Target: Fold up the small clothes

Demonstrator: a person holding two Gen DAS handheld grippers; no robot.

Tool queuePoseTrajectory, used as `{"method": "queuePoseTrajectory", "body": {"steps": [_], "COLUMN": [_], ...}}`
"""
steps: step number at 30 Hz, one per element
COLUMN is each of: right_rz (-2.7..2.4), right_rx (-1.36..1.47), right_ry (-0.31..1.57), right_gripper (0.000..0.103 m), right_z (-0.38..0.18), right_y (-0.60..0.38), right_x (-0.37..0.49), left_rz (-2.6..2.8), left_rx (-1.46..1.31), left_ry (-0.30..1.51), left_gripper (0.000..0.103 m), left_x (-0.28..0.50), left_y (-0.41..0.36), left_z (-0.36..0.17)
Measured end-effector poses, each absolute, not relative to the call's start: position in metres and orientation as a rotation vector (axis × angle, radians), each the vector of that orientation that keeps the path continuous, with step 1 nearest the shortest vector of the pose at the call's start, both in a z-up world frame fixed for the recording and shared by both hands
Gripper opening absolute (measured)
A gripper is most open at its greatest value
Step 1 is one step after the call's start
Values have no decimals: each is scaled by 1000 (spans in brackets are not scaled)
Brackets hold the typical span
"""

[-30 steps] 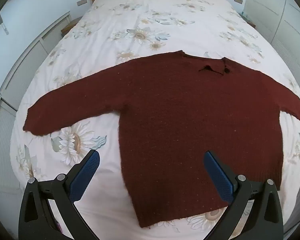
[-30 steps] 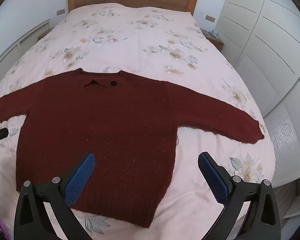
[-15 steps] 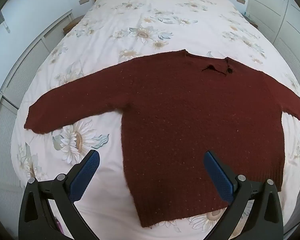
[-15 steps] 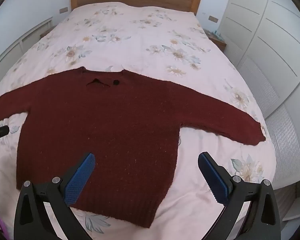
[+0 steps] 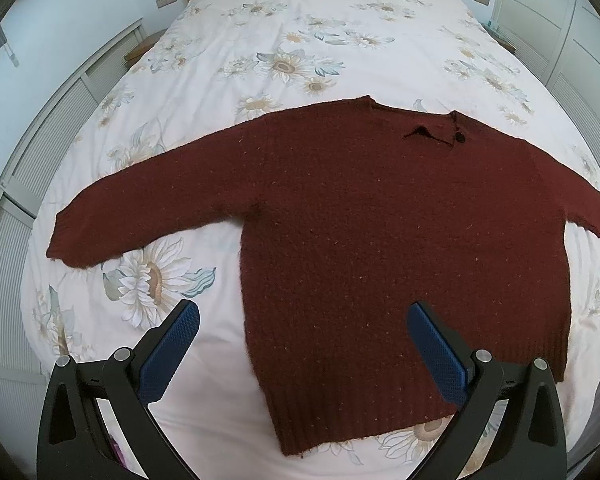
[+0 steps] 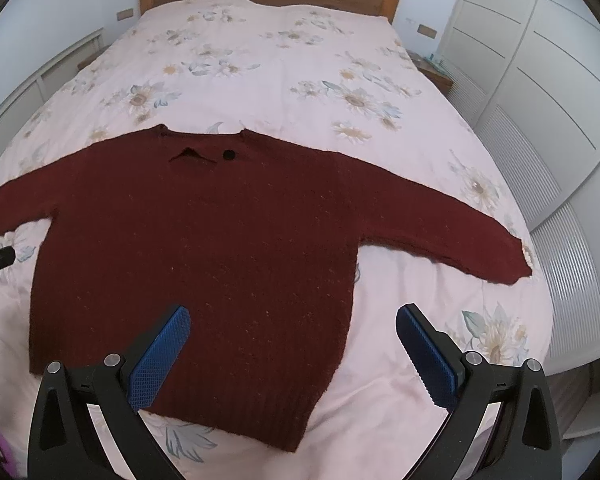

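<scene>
Sweater (image 5: pixel 400 240) flat on bed (image 5: pixel 300 40), sleeves along 9–3; left gripper (image 5: pixel 304 344) and right gripper (image 6: pixel 292 344) fingers wide, hem nearest.

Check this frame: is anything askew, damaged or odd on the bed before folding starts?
Nothing serious. The maroon sweater lies flat on the floral bedspread, sleeves spread, body slightly skewed to the bed. Its neck placket gapes open beside the black button; that looks unfastened, not torn. Left gripper and right gripper are open, holding nothing.
</scene>
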State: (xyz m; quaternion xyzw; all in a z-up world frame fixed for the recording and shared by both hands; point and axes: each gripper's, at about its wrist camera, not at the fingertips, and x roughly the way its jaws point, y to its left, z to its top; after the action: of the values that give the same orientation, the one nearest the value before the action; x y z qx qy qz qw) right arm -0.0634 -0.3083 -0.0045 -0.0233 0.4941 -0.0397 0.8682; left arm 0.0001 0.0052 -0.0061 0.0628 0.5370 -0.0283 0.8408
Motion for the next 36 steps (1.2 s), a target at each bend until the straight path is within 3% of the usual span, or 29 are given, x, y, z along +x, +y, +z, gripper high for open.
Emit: {"method": "queuePoseTrajectory", "body": {"steps": [36], "right_rz": [-91], "right_rx": [-69], "right_ry": [1059], "right_gripper": [103], "right_z": [-9], "right_y": [-309], "right_x": [-64], "left_rz": [-108], "left_rx": [160], "left_ry": [1143], "left_gripper": [102], "left_x": [-2], "left_y": [-7], "left_z": [-11]}}
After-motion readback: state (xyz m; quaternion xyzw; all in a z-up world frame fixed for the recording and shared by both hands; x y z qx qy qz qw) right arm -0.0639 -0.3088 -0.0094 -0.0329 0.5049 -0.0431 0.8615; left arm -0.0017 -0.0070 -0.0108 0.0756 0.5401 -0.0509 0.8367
